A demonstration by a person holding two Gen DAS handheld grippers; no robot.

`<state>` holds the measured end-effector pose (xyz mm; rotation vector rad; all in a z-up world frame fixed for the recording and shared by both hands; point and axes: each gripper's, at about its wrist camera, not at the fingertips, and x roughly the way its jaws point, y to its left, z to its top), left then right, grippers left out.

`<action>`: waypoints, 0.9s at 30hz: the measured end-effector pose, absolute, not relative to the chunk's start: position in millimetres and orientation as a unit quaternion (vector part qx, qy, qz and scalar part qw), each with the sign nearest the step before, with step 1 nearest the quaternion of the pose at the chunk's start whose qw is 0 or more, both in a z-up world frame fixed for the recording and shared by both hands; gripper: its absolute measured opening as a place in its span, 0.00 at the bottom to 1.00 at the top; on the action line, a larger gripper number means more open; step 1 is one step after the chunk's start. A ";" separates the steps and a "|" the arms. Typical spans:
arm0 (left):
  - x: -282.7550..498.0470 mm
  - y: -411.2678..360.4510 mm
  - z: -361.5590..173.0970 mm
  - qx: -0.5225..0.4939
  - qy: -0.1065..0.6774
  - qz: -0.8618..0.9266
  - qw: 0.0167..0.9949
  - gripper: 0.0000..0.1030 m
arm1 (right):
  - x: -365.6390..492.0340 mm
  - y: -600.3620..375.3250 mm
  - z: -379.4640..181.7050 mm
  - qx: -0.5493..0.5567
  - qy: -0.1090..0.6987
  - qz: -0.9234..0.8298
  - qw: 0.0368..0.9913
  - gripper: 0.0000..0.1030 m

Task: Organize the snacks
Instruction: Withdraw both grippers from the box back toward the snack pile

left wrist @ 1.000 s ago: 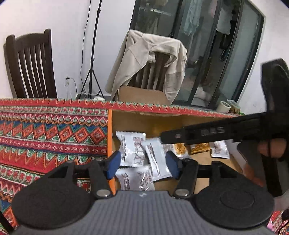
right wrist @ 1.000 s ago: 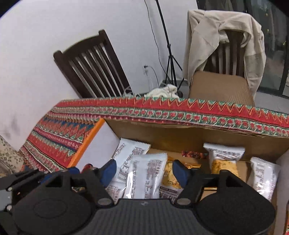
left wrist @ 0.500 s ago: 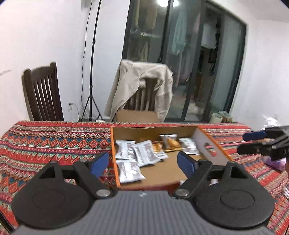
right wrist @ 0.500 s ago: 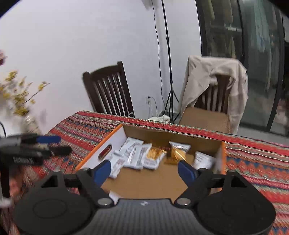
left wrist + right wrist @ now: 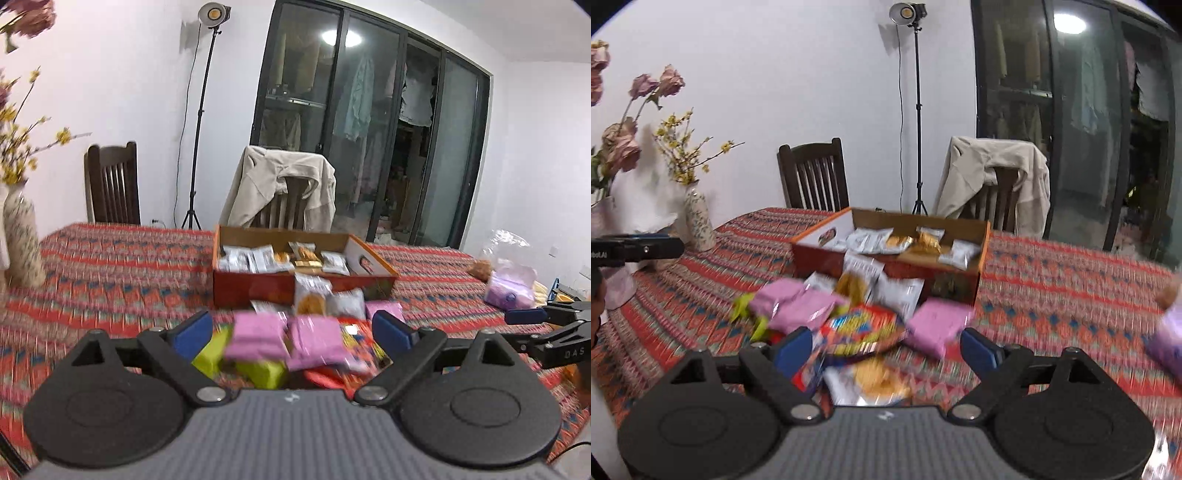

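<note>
Left wrist view: my left tool (image 5: pixel 291 328) gapes wide, empty, its jaws just opened, above loose snacks (image 5: pixel 295 336) at lower centre; box (image 5: pixel 258 286) beyond, mid-frame, awaits them; my right tool (image 5: pixel 886 349) likewise wide, empty, ready to pick.

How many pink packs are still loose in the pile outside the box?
3 show. In the right wrist view, two pink packs lie together at the pile's left; the third lies at its right, nearest the box's corner. More may be buried underneath.
</note>
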<state>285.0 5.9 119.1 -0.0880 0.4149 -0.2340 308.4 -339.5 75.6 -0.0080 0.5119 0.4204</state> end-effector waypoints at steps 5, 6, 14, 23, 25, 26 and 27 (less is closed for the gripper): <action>241.4 -5.8 98.3 -0.035 0.224 -0.103 0.968 0.93 | 263.3 -344.4 57.7 0.007 0.247 0.189 0.950 0.85; 235.4 -9.1 93.7 -0.031 0.230 -0.100 0.968 0.93 | 257.2 -344.6 53.7 0.005 0.249 0.186 0.951 0.85; 214.9 -15.3 65.8 -0.016 0.261 -0.085 0.961 0.93 | 229.1 -343.7 24.8 0.002 0.273 0.182 0.945 0.85; 224.1 -16.7 59.5 -0.011 0.267 -0.078 0.960 0.93 | 233.9 -333.3 15.8 -0.002 0.284 0.193 0.939 0.85; 229.5 -15.9 57.3 -0.013 0.269 -0.078 0.960 0.93 | 239.5 -330.4 12.4 -0.001 0.288 0.194 0.938 0.85; 232.8 -15.1 56.6 -0.014 0.271 -0.077 0.959 0.93 | 242.9 -329.2 10.5 0.000 0.291 0.194 0.937 0.85; 235.9 -14.4 55.7 -0.015 0.273 -0.077 0.959 0.93 | 246.6 -328.3 8.5 0.001 0.295 0.194 0.935 0.85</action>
